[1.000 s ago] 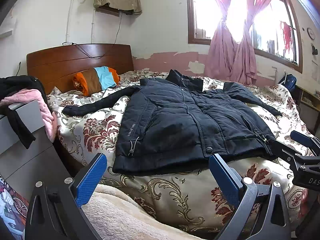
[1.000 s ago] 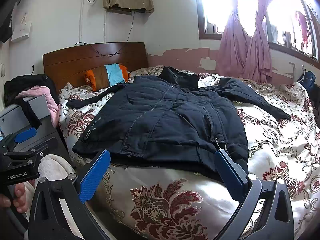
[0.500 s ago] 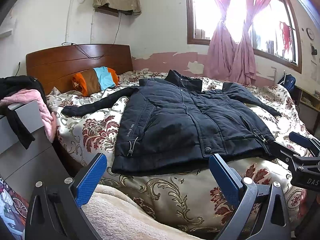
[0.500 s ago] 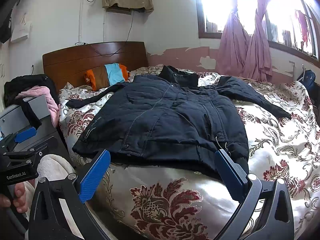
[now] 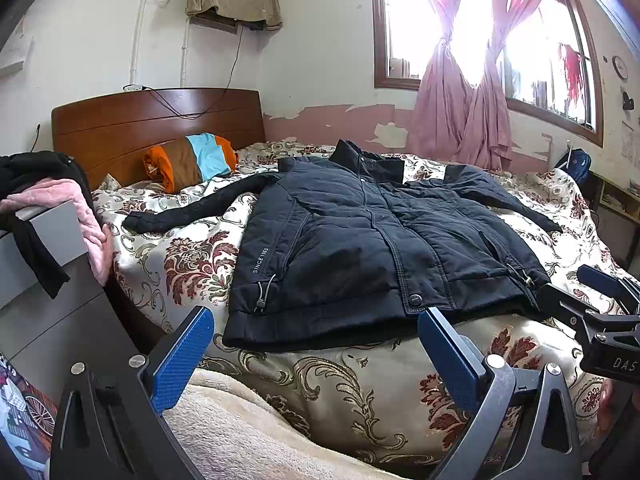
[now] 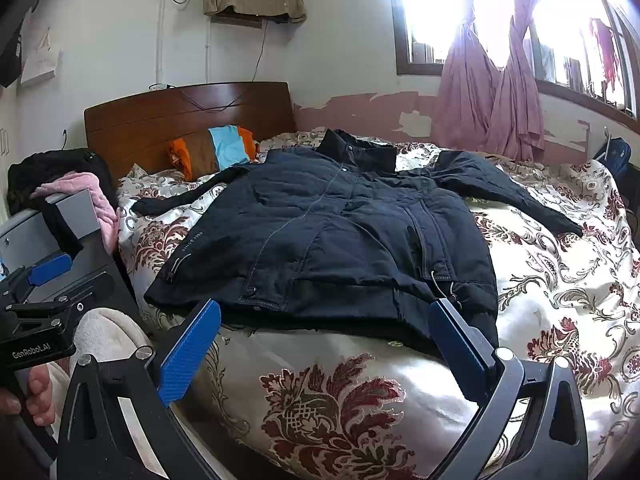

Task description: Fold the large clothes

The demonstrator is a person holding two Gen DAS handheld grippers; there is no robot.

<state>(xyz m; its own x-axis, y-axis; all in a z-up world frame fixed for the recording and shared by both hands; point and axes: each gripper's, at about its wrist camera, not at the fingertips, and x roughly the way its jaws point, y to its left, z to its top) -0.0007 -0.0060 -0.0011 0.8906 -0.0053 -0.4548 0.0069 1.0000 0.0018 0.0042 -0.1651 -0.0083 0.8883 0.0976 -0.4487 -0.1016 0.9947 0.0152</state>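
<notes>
A large dark navy padded jacket (image 5: 360,240) (image 6: 340,248) lies flat, front up, on the floral bedspread, collar toward the far wall and both sleeves spread out sideways. My left gripper (image 5: 316,344) hangs open just short of the jacket's hem at the near bed edge, nothing between its blue pads. In the right wrist view my right gripper (image 6: 324,336) is open too, close to the hem's right half, empty. Each gripper shows at the edge of the other's view, the right gripper (image 5: 608,320) and the left gripper (image 6: 36,300).
The bed (image 6: 560,288) has a wooden headboard (image 5: 160,120) and an orange, brown and blue pillow (image 5: 192,160). A grey cabinet (image 5: 48,288) draped with pink and black clothes stands at left. A cream blanket (image 5: 240,432) lies below the left gripper. Pink curtains (image 5: 464,112) hang by the window.
Both views have edged very slightly; the jacket lies as before and both grippers stay open and empty.
</notes>
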